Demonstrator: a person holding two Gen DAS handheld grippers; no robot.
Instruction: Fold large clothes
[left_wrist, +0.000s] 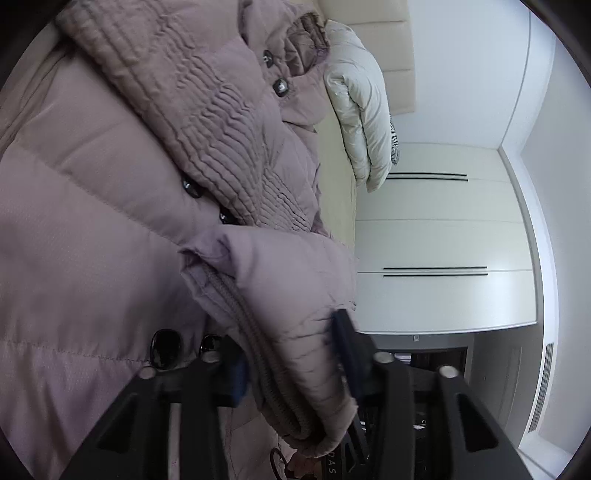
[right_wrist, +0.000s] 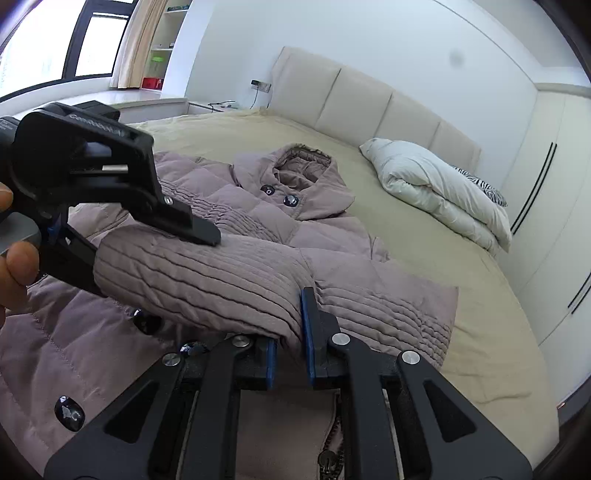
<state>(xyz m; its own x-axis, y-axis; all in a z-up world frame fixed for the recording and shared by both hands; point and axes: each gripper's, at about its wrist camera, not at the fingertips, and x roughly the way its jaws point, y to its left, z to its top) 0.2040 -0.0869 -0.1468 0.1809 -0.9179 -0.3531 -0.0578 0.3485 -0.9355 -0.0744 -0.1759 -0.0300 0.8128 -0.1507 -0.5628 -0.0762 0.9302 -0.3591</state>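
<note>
A large mauve puffer coat (right_wrist: 325, 236) with a hood and dark buttons lies spread on the bed (right_wrist: 461, 332). A folded-over ribbed part of it is held up off the coat. My left gripper (left_wrist: 291, 354) is shut on the zipper edge of that fold; it also shows at the left of the right wrist view (right_wrist: 122, 254), clamped on the fold's left end. My right gripper (right_wrist: 290, 332) is shut on the fold's right end, its blue pads pinching the fabric. In the left wrist view the coat (left_wrist: 110, 184) fills the left half.
A folded white duvet (right_wrist: 436, 188) and a zebra-print pillow (right_wrist: 487, 192) lie at the head of the bed by the padded headboard (right_wrist: 369, 99). White wardrobes (right_wrist: 554, 206) stand on the right. A window (right_wrist: 48, 55) and shelves are at the far left.
</note>
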